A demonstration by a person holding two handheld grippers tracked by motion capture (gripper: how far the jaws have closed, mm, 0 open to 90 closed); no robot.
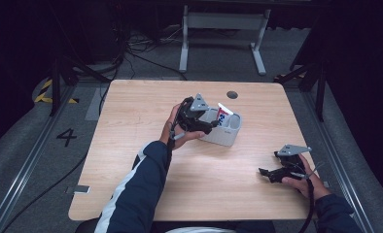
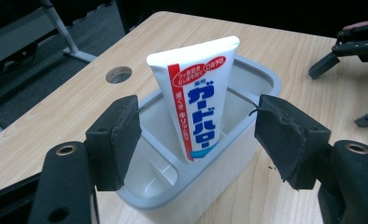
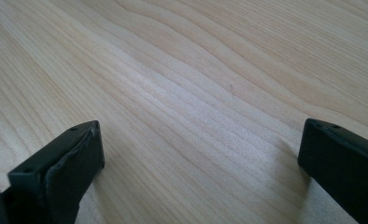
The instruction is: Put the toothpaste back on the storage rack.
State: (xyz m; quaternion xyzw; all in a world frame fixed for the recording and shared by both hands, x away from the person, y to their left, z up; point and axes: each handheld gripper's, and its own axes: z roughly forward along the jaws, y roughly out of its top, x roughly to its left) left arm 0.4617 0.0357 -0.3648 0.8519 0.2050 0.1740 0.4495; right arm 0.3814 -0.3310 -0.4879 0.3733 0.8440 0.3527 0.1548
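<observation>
The tube (image 2: pixel 198 100) is stood upright in the bin (image 2: pixel 261 77), dead ahead between the left gripper's (image 2: pixel 196 140) parted fingers; the right gripper (image 3: pixel 198 154), fingers also apart, is kept well away.

Toothpaste tube (image 2: pixel 198 100) before me: white, red stripe down one edge, blue Japanese lettering, red label patches near top. Stands nearly upright, flat crimped end up, leaning slightly against far wall of grey bin (image 2: pixel 266 81). Lower end hidden inside bin. Bin: pale grey plastic, rounded corners, open top, tube in its far compartment.
</observation>
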